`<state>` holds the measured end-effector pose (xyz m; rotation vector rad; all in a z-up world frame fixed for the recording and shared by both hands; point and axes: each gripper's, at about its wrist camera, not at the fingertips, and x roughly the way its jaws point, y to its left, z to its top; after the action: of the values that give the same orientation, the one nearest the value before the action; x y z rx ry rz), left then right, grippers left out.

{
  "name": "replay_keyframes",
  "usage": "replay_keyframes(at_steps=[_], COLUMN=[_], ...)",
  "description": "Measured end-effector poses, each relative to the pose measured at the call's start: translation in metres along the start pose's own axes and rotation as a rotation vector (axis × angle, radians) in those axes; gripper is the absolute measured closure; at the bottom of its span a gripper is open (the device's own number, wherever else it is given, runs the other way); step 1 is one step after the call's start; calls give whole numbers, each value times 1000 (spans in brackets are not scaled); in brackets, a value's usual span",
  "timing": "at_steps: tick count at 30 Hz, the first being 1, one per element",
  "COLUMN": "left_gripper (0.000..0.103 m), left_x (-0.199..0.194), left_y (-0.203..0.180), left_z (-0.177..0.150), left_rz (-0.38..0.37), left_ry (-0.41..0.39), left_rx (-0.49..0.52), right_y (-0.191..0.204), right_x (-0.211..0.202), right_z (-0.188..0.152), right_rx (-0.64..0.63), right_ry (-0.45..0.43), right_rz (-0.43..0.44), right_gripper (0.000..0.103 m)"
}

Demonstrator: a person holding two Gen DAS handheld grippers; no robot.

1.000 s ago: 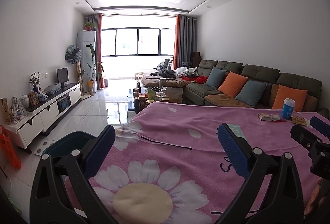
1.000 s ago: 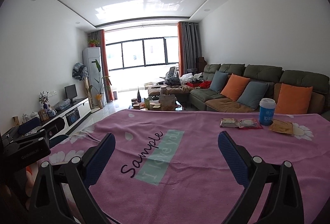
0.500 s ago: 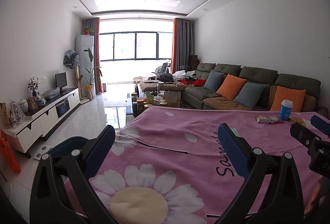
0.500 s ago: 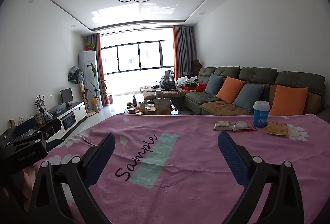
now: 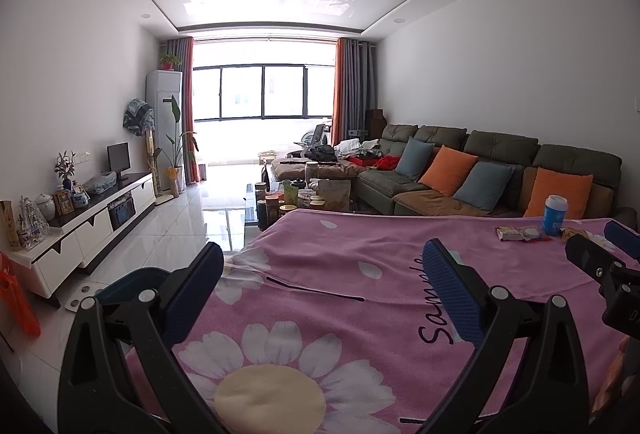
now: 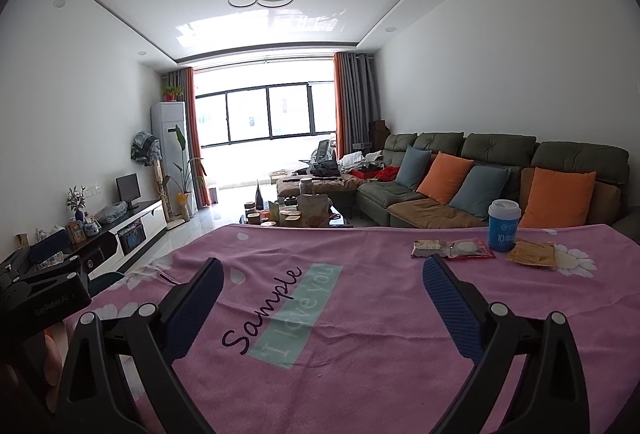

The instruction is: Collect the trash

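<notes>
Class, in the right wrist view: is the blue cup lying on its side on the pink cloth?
No, the blue cup stands upright on the pink cloth.

Left gripper [image 5: 322, 264] frame: black plastic, two angled arms with triangular cut-outs.
Left gripper fingers [image 5: 450, 292]: long flat pads — dark blue, finely ribbed.
Pivots: round silver screw heads, two on each arm.
Right gripper [image 6: 320, 280] frame: the same black arms and silver screws.
Right gripper fingers [image 6: 452, 304]: blue textured pads on black backing.
Markings: small white lettering on the left gripper's black body, seen from the right wrist — too small to read surely.
</notes>
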<state>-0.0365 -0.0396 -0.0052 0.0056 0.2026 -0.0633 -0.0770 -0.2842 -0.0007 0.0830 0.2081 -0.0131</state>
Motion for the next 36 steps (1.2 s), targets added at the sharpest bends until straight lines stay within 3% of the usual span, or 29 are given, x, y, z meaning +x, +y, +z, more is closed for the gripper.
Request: replay_keyframes(at_steps=[36], left_gripper=[5], left_x=[1], left_y=[2], left_z=[2], left_rz=[-1], left_ry=[-2], left_rx=[3], right_y=[-1], right_x=[1], right_z=[2], right_rx=[2], right_ry=[-7], right_rz=[-6], right_gripper=[7])
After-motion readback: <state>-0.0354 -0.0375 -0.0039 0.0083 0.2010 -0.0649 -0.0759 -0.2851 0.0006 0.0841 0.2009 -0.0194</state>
